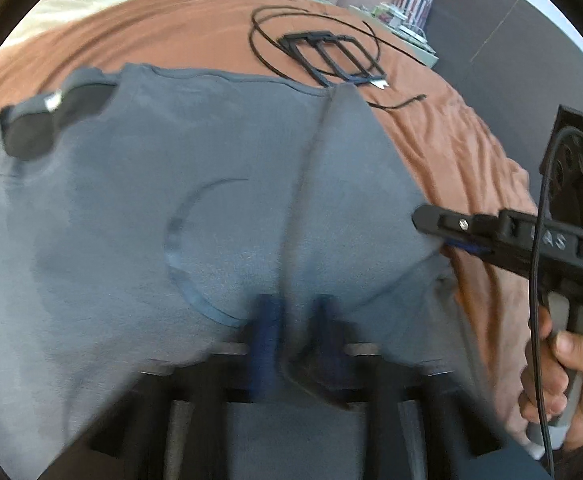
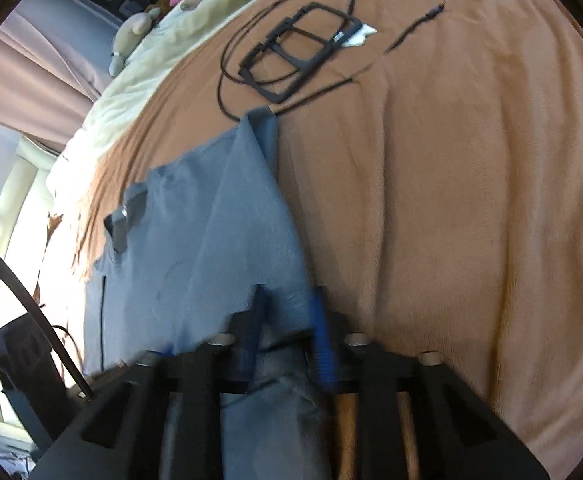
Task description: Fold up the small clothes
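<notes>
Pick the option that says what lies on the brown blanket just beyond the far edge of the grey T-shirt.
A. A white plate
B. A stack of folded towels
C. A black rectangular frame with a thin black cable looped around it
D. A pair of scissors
C: past the grey T-shirt on the brown blanket lies a black rectangular frame, and a thin black cable loops around it.
</notes>
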{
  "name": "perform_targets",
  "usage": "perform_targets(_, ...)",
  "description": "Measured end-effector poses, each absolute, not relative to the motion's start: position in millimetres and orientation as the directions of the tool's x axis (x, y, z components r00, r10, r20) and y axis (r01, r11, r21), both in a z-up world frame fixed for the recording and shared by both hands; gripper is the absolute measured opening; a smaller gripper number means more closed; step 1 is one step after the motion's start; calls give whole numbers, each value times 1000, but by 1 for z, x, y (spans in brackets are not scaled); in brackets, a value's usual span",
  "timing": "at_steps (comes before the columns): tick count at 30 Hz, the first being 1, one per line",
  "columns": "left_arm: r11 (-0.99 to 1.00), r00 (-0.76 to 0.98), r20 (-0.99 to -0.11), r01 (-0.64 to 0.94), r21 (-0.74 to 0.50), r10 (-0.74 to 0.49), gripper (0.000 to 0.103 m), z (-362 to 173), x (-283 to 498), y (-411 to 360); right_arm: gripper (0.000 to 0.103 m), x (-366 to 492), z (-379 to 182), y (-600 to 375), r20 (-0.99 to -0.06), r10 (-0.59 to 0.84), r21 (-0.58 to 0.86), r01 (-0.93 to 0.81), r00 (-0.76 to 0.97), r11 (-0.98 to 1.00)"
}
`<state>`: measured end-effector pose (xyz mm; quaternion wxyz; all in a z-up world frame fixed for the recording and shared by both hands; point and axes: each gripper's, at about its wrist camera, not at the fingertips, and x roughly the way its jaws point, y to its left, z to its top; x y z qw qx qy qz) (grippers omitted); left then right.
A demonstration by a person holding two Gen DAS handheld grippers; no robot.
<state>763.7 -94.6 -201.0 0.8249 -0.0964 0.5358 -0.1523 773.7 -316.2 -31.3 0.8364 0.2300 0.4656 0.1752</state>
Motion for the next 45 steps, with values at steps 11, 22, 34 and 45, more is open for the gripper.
perform_targets(11,908,371,-829,166,-384,-418,12,-174,751,-80,2,763,27,-263,-623,536,486,-255,570,836)
perform_targets(22,951,468,-833,56,-304,-294,56,-158,759,-22,3,786,27,-219,-598,597,508,-323,535,798)
perform_targets(34,950,485,-831,-3,-312,-272,57,-171,771,-8,63,801,13,-240,-633,545,481,-273,549,833)
perform_targets(45,973,510,-841,-35,-230,-181,57,-178,805,-14,57,812,-14,-283,-707,395,370,-170,586,913)
